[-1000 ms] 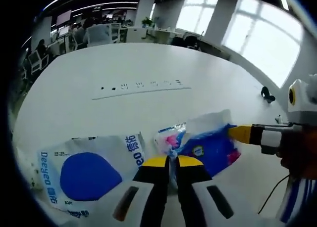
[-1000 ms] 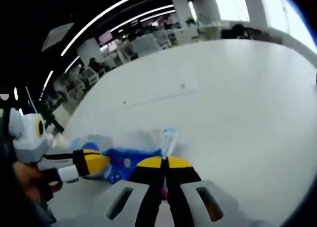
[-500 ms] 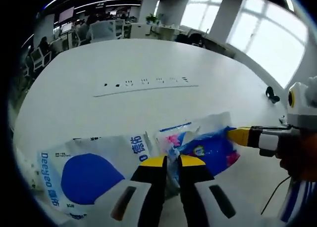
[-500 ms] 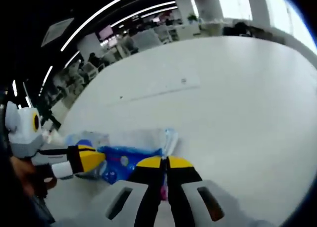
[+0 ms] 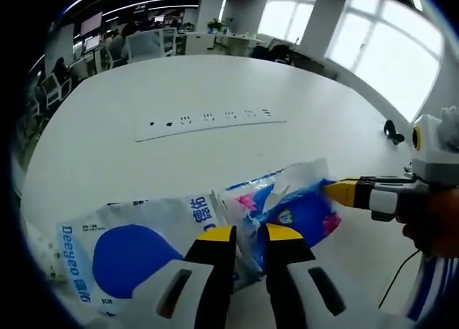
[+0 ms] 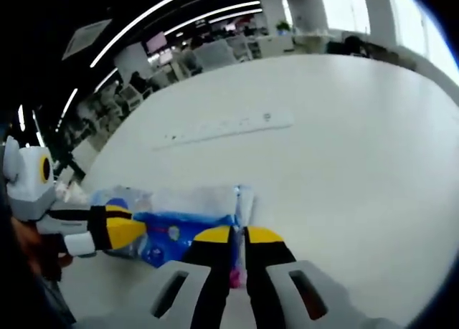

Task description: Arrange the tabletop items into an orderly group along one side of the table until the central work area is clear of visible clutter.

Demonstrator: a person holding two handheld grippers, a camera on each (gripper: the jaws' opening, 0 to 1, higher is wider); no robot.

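In the left gripper view, at 6 o'clock, our left tongs [image 5: 242,234] were clenched on the near edge of the blue snack bag [image 5: 290,207], which stretched toward 3 o'clock, where the right tongs [image 5: 336,191] met its far end; a white tissue pack [image 5: 129,246] lay touching it at 9 o'clock on the surface [image 5: 193,85].

In the right gripper view, our right tongs [image 6: 238,236] were clenched on the bag's [image 6: 179,234] edge, the left tongs [image 6: 136,227] at 9 o'clock.

Blue packet [image 6: 183,236] partly behind right gripper [image 6: 239,237]

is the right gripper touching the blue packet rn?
Touching. In the left gripper view the right gripper has its yellow tips on the edge of the blue packet, no gap visible between them.
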